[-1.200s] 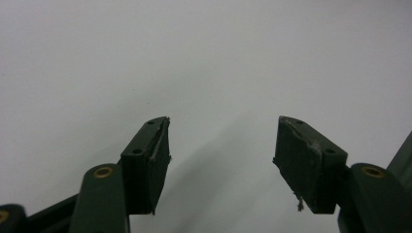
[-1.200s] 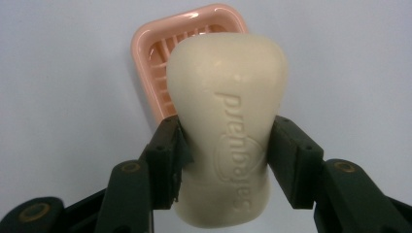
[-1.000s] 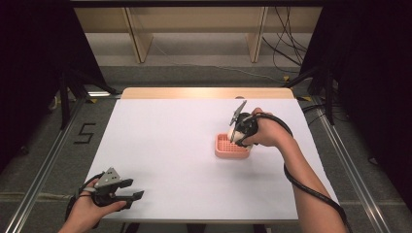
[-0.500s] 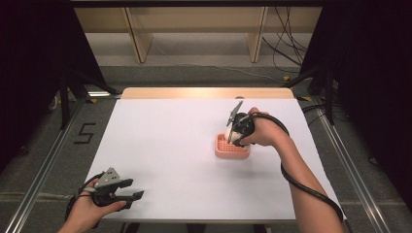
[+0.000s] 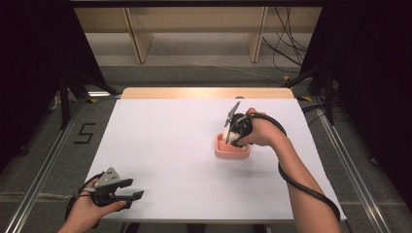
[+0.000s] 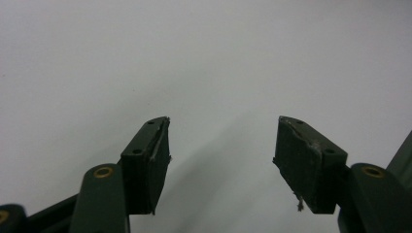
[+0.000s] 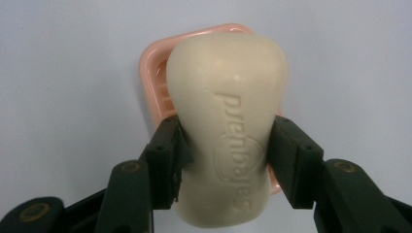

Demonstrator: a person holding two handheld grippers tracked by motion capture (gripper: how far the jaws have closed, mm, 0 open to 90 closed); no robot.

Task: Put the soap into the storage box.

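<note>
Resting at the near left edge of the white worktop (image 5: pixel 170 145), the left hand-held gripper (image 5: pixel 127 195) lies idle in the person's hand, its two black jaws spread wide over bare surface with nothing between them. Farther in, right of centre, the right hand-held gripper (image 7: pixel 226 145) pinches a cream-coloured, waisted bar of soap (image 7: pixel 228 126) with embossed lettering, jaws pressed against its narrow middle on both sides. The bar hangs directly above a small salmon-pink plastic soap dish (image 7: pixel 153 73) with a slotted floor, which sits flat on the worktop; in the high view the dish (image 5: pixel 224 150) lies just under the person's right hand. Whether the bar already touches the dish floor I cannot tell. The step in hand looks like seating the soap in the dish. The next move, by my judgement, calls for lowering the bar square to the dish's rim until it rests, then spreading the jaws gently so the slippery bar does not tip out or drag the light dish along.
</note>
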